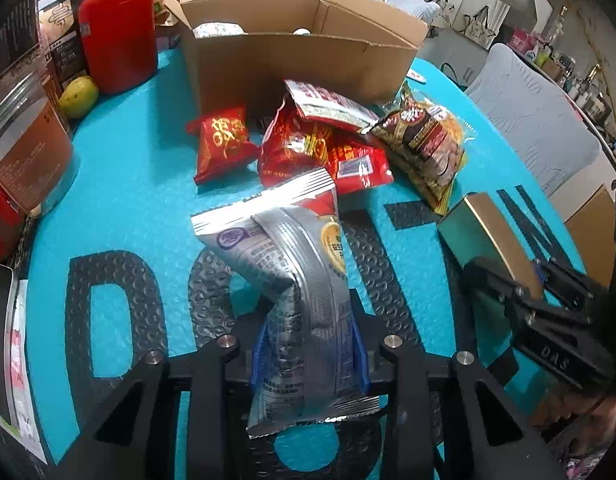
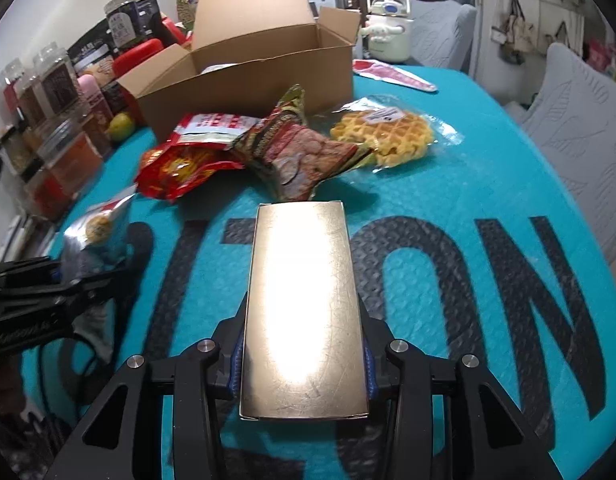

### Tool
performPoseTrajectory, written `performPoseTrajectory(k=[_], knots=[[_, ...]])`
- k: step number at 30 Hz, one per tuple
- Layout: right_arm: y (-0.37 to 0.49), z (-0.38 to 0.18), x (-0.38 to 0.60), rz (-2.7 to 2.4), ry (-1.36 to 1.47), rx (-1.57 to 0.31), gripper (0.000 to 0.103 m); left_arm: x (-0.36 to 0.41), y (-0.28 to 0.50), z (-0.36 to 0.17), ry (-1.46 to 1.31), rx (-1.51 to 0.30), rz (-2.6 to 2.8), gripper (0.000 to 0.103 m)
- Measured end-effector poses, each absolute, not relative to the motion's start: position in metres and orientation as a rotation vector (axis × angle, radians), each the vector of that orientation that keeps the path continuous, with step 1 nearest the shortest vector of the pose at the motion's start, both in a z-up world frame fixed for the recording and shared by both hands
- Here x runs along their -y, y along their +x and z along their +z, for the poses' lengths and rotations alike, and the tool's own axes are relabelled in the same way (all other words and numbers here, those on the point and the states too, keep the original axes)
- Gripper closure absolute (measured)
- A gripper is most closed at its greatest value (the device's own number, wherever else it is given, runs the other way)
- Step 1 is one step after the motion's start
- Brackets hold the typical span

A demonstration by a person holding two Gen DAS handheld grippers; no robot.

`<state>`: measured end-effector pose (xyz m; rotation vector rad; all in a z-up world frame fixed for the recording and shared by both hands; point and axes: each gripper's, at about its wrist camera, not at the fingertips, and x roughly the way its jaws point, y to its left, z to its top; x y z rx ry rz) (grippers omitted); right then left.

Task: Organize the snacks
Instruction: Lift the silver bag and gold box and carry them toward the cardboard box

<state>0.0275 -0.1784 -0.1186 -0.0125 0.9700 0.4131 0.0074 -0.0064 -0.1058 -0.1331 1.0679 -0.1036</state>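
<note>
Pinching a crinkled silver foil snack packet (image 1: 304, 300) between its blue pads, the left hand-held gripper (image 1: 308, 356) holds the packet above the teal embossed surface (image 1: 128, 208) with its large black letters. The packet is twisted at the middle, printed with small text, a purple round mark and a gold seal, with a red patch near its serrated top edge. The right hand-held gripper (image 2: 304, 364) is closed on a flat rectangular metallic gold box (image 2: 304, 312), its pads pressing the 2 long sides; the box's shiny top glares under the light and shows fine scratches.

Beyond both, a heap of snacks lies on the surface: a small red pouch with gold characters (image 1: 224, 144), a larger red crinkled bag with a white-and-red top panel (image 1: 316, 144), and a dark brown and red packet of round biscuits (image 1: 424, 148) leaning on it. Just beside that, in the right wrist view, lies a clear bag of golden waffles (image 2: 384, 132).

Behind the heap stands an open brown cardboard box (image 1: 300, 64) with raised flaps. Left of it are a red canister (image 1: 118, 36) and a yellow-green fruit (image 1: 79, 96).
</note>
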Motion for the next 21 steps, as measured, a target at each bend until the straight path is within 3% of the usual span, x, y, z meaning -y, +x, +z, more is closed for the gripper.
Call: performPoseTrajectory(k=[21], knots=[[0.027,-0.053,0.142,0.616,-0.039,-0.819,0.06,0.003,0.015,-0.048,-0.146,-0.911,-0.146,0.072]])
